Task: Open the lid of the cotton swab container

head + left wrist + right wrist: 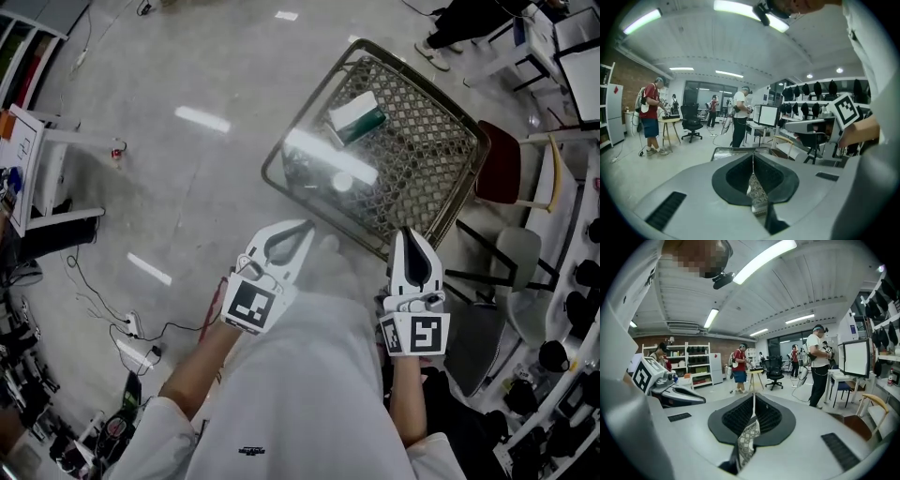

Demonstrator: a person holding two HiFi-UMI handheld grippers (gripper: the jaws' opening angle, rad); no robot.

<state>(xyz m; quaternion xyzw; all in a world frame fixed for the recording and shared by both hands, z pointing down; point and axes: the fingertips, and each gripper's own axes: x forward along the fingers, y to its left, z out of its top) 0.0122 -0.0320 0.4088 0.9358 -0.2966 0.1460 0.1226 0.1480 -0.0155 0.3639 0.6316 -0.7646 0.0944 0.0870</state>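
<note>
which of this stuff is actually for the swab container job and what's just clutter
For the job:
- green-and-white container, apparently the swab one, on the mesh table
- left gripper and right gripper, both shut, holding nothing

Just lying about:
- red-seated chair
- power strip with cables on the floor
- white shelf unit

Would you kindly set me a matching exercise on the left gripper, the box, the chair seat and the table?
Things:
1. left gripper
2. box
3. chair seat
4. table

Descriptions:
a. dark red
b. metal mesh top
c. jaws shut, nothing between them
d. green and white, lying on the mesh

Pairs: 1-c, 2-d, 3-a, 4-b.
</note>
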